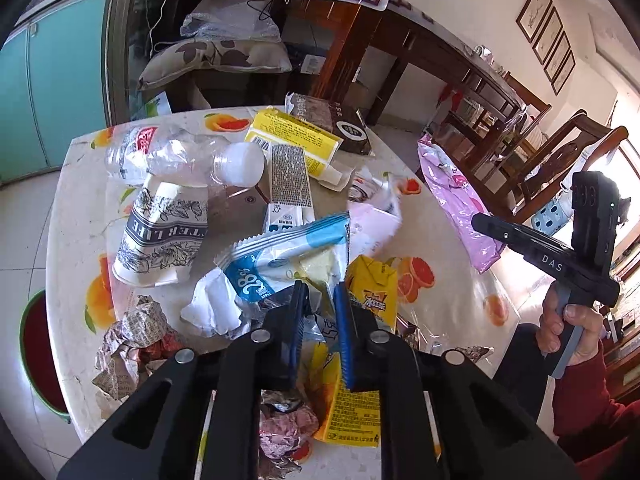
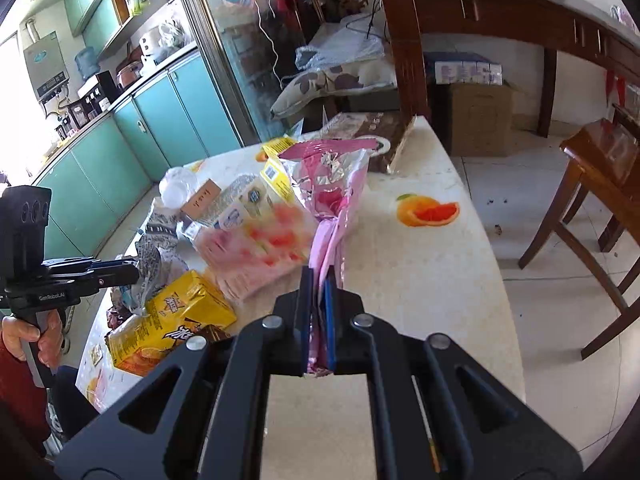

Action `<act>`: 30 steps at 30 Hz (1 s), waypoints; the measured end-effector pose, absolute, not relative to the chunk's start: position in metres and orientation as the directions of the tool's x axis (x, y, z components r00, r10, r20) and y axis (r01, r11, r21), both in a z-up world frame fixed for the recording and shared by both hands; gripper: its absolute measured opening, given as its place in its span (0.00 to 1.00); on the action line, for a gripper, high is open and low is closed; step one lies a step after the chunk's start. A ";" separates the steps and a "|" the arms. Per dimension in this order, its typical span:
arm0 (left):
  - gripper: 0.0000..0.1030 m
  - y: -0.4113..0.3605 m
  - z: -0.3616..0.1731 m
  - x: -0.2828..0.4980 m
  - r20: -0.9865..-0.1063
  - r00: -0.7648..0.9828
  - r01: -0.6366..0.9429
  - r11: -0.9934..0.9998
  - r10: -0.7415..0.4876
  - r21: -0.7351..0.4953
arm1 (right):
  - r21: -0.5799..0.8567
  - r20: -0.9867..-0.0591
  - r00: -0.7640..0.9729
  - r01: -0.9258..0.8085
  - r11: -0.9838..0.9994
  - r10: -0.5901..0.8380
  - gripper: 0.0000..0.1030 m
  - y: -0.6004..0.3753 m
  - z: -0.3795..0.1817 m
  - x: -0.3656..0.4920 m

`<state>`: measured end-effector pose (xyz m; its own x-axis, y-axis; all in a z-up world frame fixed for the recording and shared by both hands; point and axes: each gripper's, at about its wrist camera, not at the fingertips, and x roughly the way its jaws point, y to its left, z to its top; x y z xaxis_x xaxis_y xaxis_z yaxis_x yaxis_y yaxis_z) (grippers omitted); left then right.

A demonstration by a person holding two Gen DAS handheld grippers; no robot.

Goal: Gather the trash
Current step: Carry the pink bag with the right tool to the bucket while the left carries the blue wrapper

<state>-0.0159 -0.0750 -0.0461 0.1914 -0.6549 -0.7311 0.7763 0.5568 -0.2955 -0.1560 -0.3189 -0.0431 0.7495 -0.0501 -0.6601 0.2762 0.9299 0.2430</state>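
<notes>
Trash is heaped on a round table with a fruit-print cover [image 2: 420, 272]. My left gripper [image 1: 320, 292] is shut on the near end of a blue-and-white snack wrapper [image 1: 280, 252], which lies on top of the heap. Right beside it are a yellow drink carton [image 1: 372, 288] and crumpled white paper [image 1: 216, 304]. My right gripper [image 2: 319, 276] is shut on the twisted tail of a pink foil bag [image 2: 332, 200], and the bag's open mouth points away from it. In the left wrist view the right gripper [image 1: 478, 220] holds that pink bag [image 1: 452, 196] over the table's right edge.
A paper cup [image 1: 160, 236], a crushed clear bottle [image 1: 180, 156], a yellow box [image 1: 292, 136], a brown box [image 1: 340, 120] and printed paper balls [image 1: 132, 340] also lie on the table. A wooden chair [image 2: 592, 184] stands right of it and a green-rimmed red stool [image 1: 40, 352] on its left.
</notes>
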 end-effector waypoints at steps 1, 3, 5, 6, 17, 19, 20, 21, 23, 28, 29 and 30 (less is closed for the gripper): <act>0.10 -0.073 -0.042 -0.017 -0.724 0.204 0.780 0.556 -0.659 -0.288 | 0.231 -0.649 0.758 0.277 0.933 -0.064 0.06 -0.315 -0.038 -0.158; 0.09 -0.066 -0.030 -0.020 -0.702 0.244 0.788 0.559 -0.669 -0.259 | 0.219 -0.625 0.776 0.271 0.937 -0.078 0.06 -0.309 -0.027 -0.160; 0.08 -0.058 -0.016 -0.024 -0.678 0.313 0.790 0.579 -0.665 -0.203 | 0.211 -0.597 0.798 0.259 0.943 -0.086 0.06 -0.301 -0.014 -0.159; 0.08 -0.054 -0.010 -0.024 -0.667 0.348 0.787 0.592 -0.659 -0.174 | 0.205 -0.582 0.809 0.248 0.947 -0.085 0.06 -0.295 -0.007 -0.158; 0.08 0.015 0.010 0.035 -0.583 0.552 0.648 0.747 -0.596 -0.151 | 0.150 -0.526 0.850 0.052 0.987 0.034 0.06 -0.204 0.030 -0.101; 0.08 0.034 0.007 0.052 -0.577 0.594 0.603 0.785 -0.560 -0.141 | 0.158 -0.532 0.844 0.017 0.987 0.070 0.06 -0.189 0.031 -0.088; 0.08 0.042 0.005 0.059 -0.577 0.616 0.580 0.805 -0.537 -0.130 | 0.161 -0.535 0.840 -0.002 0.987 0.089 0.06 -0.181 0.032 -0.080; 0.08 0.053 0.003 0.068 -0.577 0.639 0.552 0.826 -0.508 -0.116 | 0.164 -0.539 0.836 -0.023 0.986 0.109 0.06 -0.172 0.032 -0.072; 0.08 0.076 -0.003 0.086 -0.581 0.662 0.509 0.853 -0.474 -0.116 | 0.167 -0.547 0.825 -0.061 0.984 0.144 0.06 -0.154 0.031 -0.057; 0.08 0.131 -0.031 0.124 -0.616 0.681 0.403 0.905 -0.396 -0.136 | 0.230 -0.575 0.775 -0.154 0.961 0.262 0.06 -0.107 0.025 -0.013; 0.08 0.140 -0.037 0.130 -0.627 0.680 0.383 0.913 -0.381 -0.139 | 0.256 -0.586 0.753 -0.178 0.950 0.298 0.07 -0.094 0.022 0.001; 0.08 0.149 -0.044 0.138 -0.640 0.670 0.369 0.917 -0.376 -0.153 | 0.273 -0.593 0.738 -0.191 0.943 0.322 0.07 -0.085 0.021 0.010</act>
